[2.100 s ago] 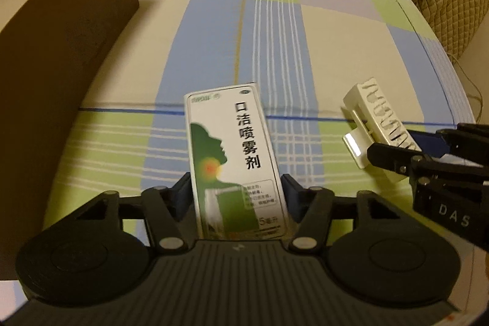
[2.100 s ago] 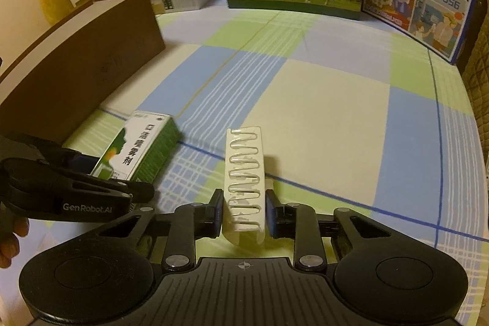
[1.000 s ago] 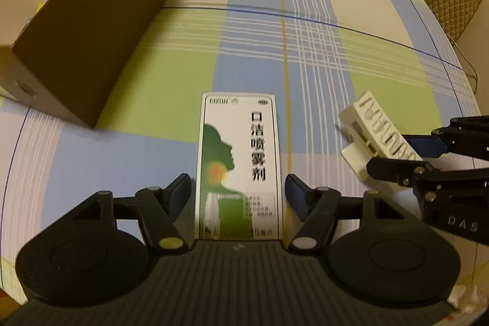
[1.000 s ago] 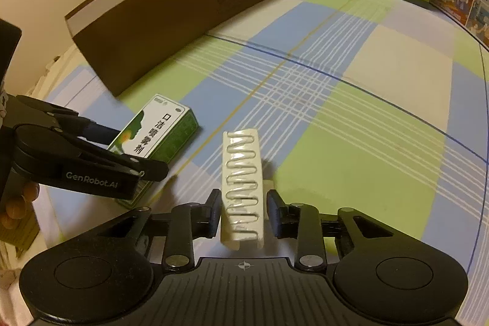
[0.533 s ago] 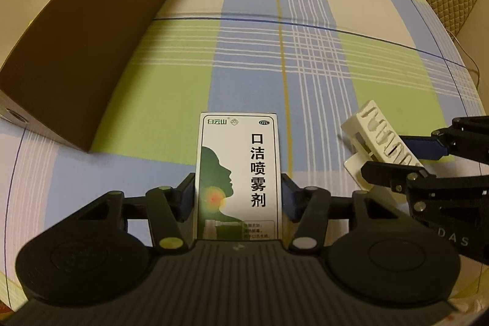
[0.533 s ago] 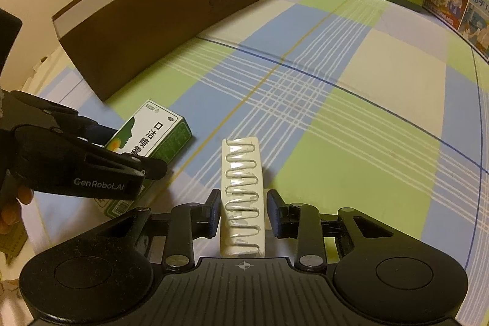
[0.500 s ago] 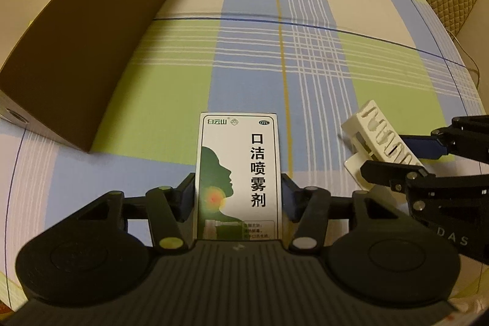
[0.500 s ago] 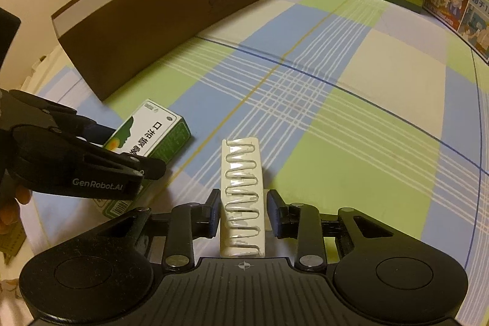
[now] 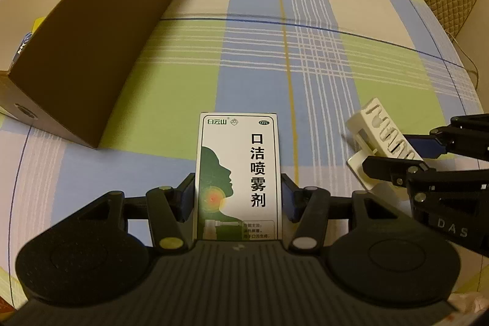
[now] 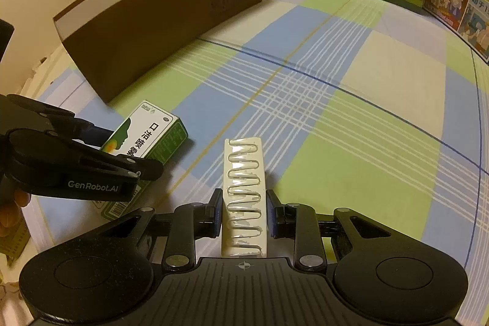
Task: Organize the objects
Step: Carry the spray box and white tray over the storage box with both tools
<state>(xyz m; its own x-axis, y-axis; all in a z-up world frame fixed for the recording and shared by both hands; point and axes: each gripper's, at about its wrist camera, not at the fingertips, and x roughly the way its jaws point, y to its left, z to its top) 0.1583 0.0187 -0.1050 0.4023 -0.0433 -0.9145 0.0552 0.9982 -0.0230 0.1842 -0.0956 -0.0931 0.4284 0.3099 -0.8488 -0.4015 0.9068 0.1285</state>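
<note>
My left gripper point(image 9: 238, 197) is matte black plastic: a ribbed centre plate behind the fingers, a round stippled disc to either side of it, and angled linkage arms with pale rivet heads at their pivots. Its fingers carry dark blue pads point(image 9: 187, 197). From the other camera its side reads "GenRobot.AI" in white. My right gripper point(image 10: 243, 213) is built the same, with "DAS" lettered on its flank.
</note>
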